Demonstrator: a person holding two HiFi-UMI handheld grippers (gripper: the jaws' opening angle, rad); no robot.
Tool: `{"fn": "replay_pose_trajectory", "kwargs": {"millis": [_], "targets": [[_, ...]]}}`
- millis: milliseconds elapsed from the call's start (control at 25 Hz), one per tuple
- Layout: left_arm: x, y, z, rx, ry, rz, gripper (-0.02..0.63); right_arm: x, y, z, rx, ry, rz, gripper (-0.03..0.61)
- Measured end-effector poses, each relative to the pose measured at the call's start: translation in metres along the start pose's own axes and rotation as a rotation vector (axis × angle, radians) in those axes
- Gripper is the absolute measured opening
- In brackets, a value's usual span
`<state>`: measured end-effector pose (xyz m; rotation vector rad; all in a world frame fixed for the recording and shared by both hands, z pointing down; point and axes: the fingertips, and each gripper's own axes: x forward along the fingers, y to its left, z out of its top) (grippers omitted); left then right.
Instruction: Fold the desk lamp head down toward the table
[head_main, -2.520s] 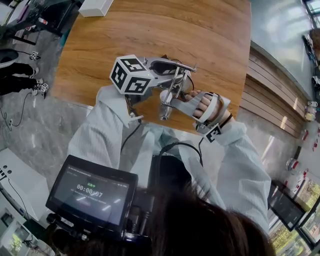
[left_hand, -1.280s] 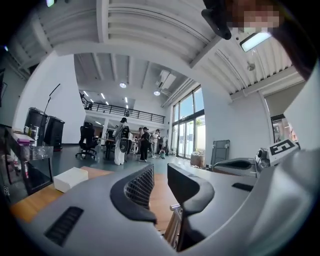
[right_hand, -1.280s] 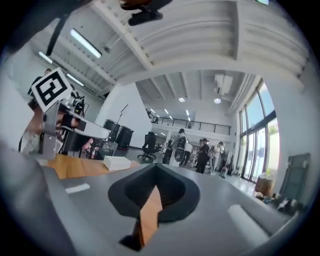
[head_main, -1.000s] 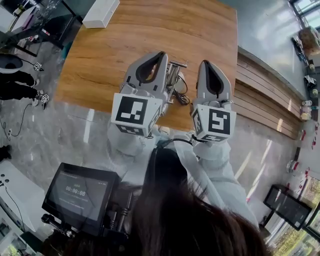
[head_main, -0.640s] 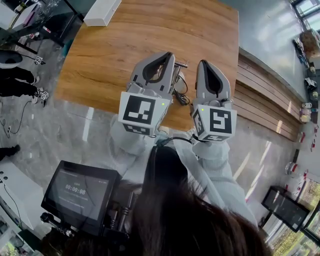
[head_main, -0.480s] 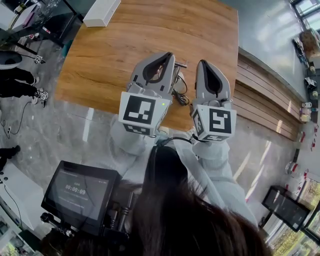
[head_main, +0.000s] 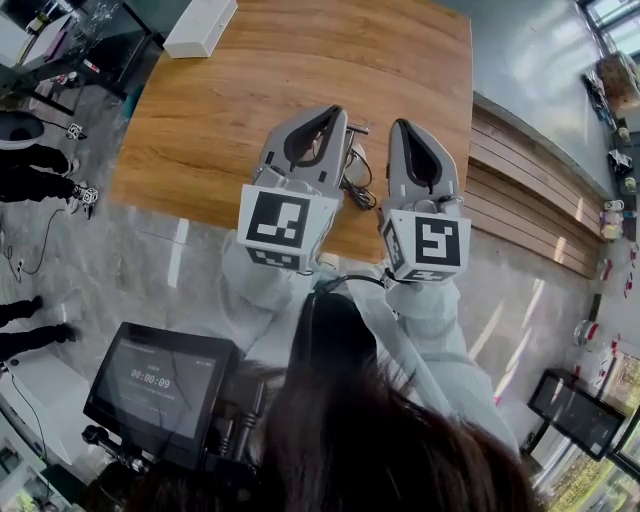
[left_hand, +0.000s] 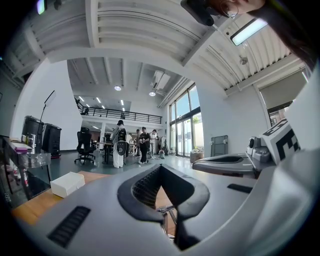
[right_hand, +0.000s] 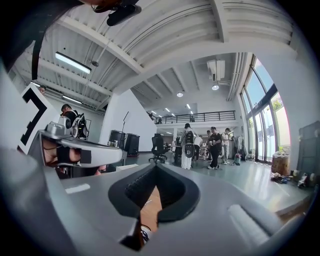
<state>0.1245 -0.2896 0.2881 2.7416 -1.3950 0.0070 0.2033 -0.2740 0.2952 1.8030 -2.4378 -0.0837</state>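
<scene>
Crowding lamp (head_main: 353, 162) overhead, fingers (left_hand: 145, 187) closed, people (left_hand: 131, 145) beyond

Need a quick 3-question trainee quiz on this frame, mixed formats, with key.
1. True or false: the left gripper and the right gripper both have their jaws shut with nothing gripped.
2. Where on the wooden table is the white box, seen from the head view? A) far left corner B) between the grippers C) near right edge
3. Fill in: in the head view, the desk lamp shows ___ the two grippers.

Key: 1 true; 2 A; 3 between
</scene>
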Motion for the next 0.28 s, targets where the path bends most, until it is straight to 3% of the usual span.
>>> {"fn": "replay_pose_trajectory", "kwargs": {"millis": [280], "targets": [[-0.0039,-0.0078,0.0002,0.016,-0.005,0.004,0.002,-0.0091,-0.0024,0.0011,-0.004,-0.005,0.0,-0.002]]}}
